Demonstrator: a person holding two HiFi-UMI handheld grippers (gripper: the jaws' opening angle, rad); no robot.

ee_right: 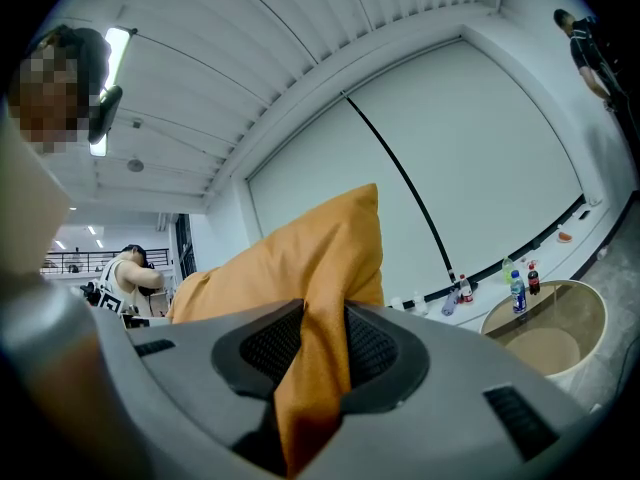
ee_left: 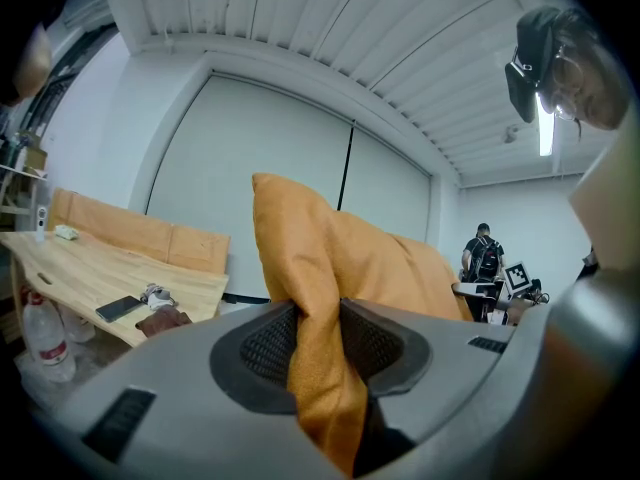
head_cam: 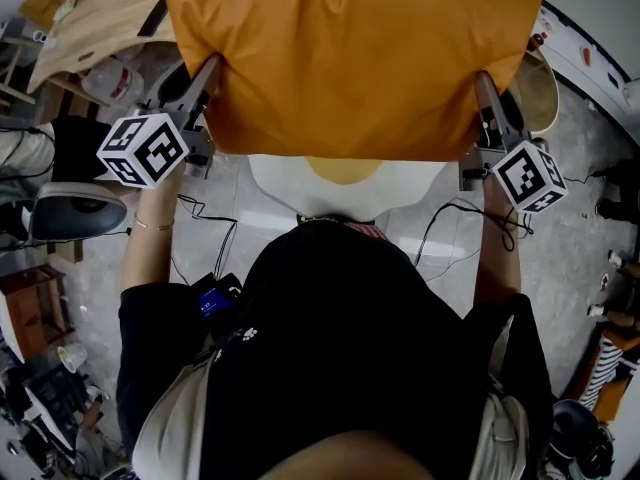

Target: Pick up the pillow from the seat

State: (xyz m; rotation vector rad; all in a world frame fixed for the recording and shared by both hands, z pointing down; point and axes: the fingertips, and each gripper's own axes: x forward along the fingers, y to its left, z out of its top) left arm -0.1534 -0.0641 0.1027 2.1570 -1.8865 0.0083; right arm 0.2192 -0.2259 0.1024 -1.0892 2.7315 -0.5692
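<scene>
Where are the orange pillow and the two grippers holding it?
orange pillow (head_cam: 345, 58), head view, middle of its fabric.
left gripper (head_cam: 214, 65), head view, its jaw tips.
right gripper (head_cam: 483, 78), head view, its jaw tips.

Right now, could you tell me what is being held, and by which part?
The orange pillow: the left gripper pinches its left edge, the right gripper its right edge.

The orange pillow (head_cam: 345, 53) hangs in the air, raised above a white seat (head_cam: 280, 183) with a yellow centre. The left gripper (head_cam: 210, 70) pinches its left edge and the right gripper (head_cam: 484, 82) its right edge, both near the lower corners. A wooden table (head_cam: 95, 18) stands at the upper left, and cables (head_cam: 205, 218) trail across the grey floor (head_cam: 570, 258) below.
</scene>
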